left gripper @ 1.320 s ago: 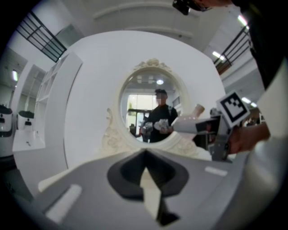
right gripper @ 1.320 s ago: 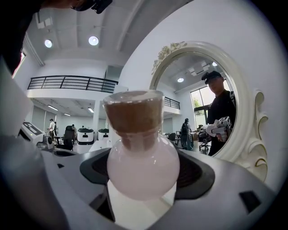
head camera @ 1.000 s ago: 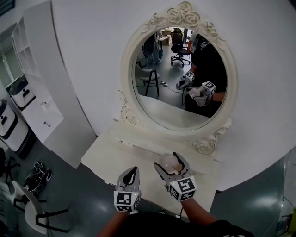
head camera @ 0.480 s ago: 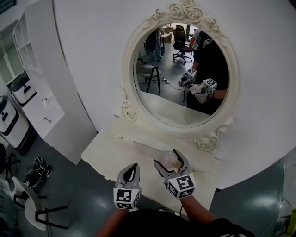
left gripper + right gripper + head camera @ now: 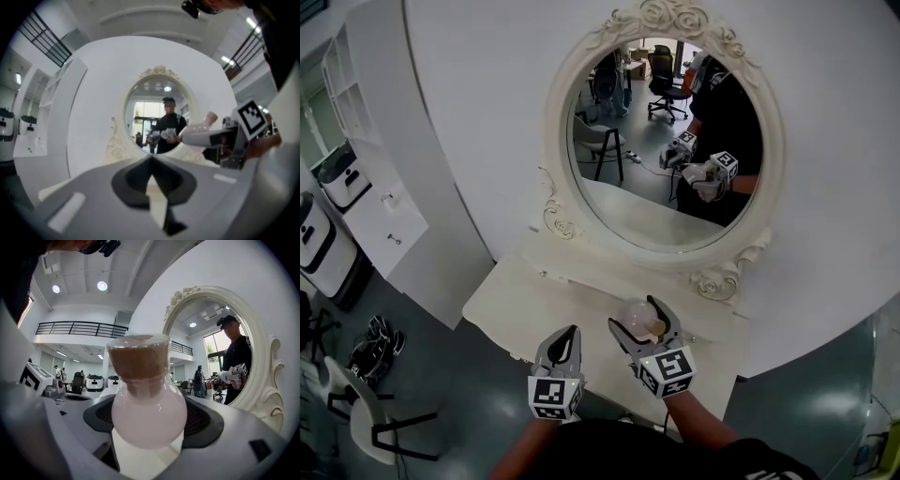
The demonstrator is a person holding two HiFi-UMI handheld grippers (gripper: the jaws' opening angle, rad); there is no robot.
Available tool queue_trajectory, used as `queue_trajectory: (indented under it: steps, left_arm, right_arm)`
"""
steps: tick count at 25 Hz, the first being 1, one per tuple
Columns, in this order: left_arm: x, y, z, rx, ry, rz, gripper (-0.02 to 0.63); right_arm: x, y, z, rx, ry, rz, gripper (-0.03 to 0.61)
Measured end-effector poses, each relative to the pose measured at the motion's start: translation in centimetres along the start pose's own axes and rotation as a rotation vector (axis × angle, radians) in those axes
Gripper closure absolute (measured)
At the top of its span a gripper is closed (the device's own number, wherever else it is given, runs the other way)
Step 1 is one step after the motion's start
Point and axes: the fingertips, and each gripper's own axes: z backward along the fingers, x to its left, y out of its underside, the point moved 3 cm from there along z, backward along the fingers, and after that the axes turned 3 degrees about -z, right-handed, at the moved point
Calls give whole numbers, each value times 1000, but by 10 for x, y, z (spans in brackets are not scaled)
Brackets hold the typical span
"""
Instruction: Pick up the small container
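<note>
Scant shift of right claw [image 5: 637, 316] — small container [image 5: 149, 416] between its jaws

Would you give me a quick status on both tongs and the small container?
Right tongs shut on corked container. Left tongs shut, empty. Nothing in the way.

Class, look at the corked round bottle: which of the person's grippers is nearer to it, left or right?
Right. The right gripper has its jaws closed around the bottle; the left gripper, shut and empty, sits beside it to the left, not touching it.
</note>
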Motion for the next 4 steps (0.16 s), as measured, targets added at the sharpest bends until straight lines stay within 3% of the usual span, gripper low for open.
queue_trajectory:
  steps: [4]
  left_arm:
    - [0, -1, 0, 3, 0, 1, 606]
  right_arm:
    - [0, -1, 1, -4, 7, 14, 196]
